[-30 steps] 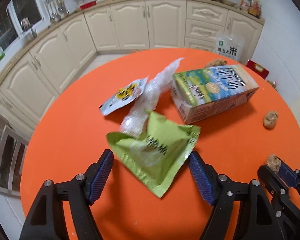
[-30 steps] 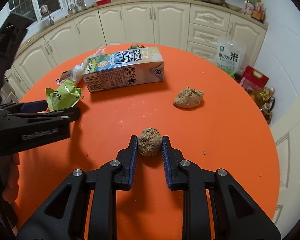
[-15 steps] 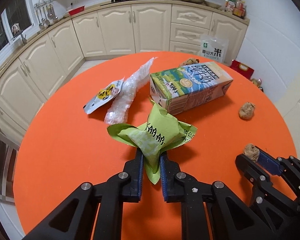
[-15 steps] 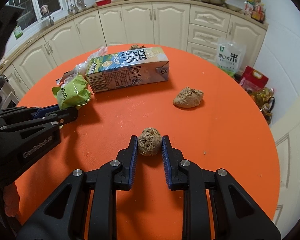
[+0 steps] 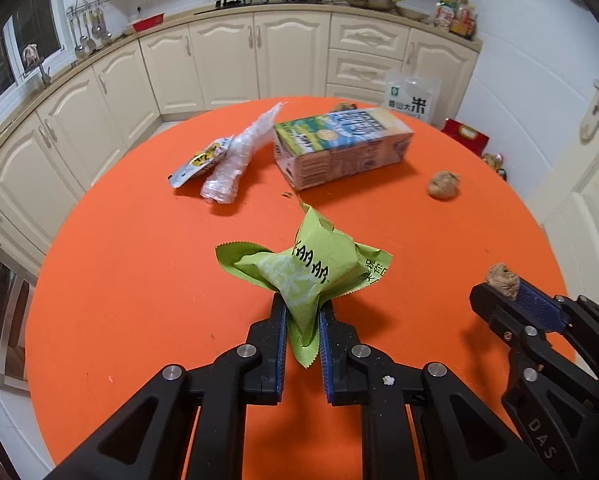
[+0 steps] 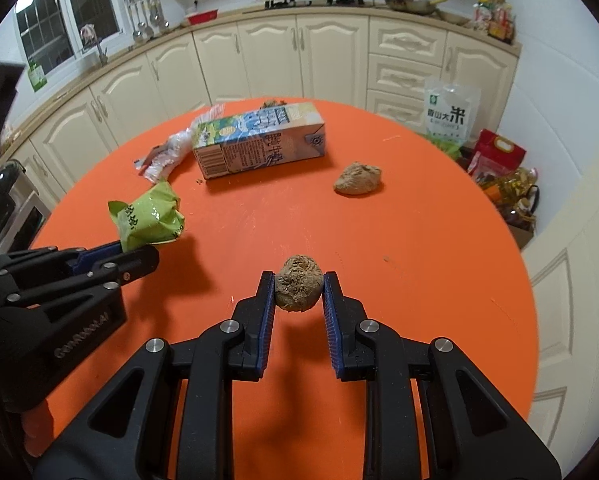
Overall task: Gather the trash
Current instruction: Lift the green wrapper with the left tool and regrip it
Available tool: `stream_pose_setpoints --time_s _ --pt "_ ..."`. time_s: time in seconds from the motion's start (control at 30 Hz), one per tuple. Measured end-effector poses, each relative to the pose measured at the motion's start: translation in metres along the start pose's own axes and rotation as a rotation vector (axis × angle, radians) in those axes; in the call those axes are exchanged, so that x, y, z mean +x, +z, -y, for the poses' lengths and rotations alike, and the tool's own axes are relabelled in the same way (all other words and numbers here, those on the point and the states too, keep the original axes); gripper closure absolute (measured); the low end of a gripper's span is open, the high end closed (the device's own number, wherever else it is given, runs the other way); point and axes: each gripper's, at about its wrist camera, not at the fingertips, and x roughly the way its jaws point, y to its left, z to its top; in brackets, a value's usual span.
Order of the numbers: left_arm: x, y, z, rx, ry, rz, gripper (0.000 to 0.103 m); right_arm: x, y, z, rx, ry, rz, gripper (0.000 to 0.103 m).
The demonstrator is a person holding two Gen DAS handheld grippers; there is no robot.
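My left gripper (image 5: 302,312) is shut on a crumpled green wrapper (image 5: 307,268), held just above the round orange table (image 5: 139,280). From the right wrist view the same wrapper (image 6: 149,218) sticks out of the left gripper (image 6: 139,250) at the left. My right gripper (image 6: 298,286) is shut on a brown crumpled paper ball (image 6: 298,289), lifted off the table; it shows at the right of the left wrist view as the ball (image 5: 503,276).
A milk carton (image 5: 339,148) lies on its side farther back. Beside it lie a clear plastic wrapper (image 5: 235,160) and a small white and yellow packet (image 5: 197,162). Another brown paper ball (image 6: 357,178) rests right of the carton. Cream kitchen cabinets (image 5: 259,60) curve behind the table.
The left jaws closed on the green wrapper and lifted it back toward me, away from the carton. The right gripper rose a little with its paper ball.
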Motion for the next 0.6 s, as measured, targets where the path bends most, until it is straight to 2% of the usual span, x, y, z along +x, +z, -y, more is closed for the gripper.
stream_pose_setpoints --time_s 0.27,0.6 --pt "-0.04 -0.023 0.012 0.013 -0.024 0.064 0.093 -0.048 -0.018 0.001 0.022 -0.029 0.067 0.081" --pt "-0.081 -0.056 0.022 0.02 -0.034 0.104 0.102 -0.093 -0.044 -0.008 0.028 -0.029 0.121 0.081"
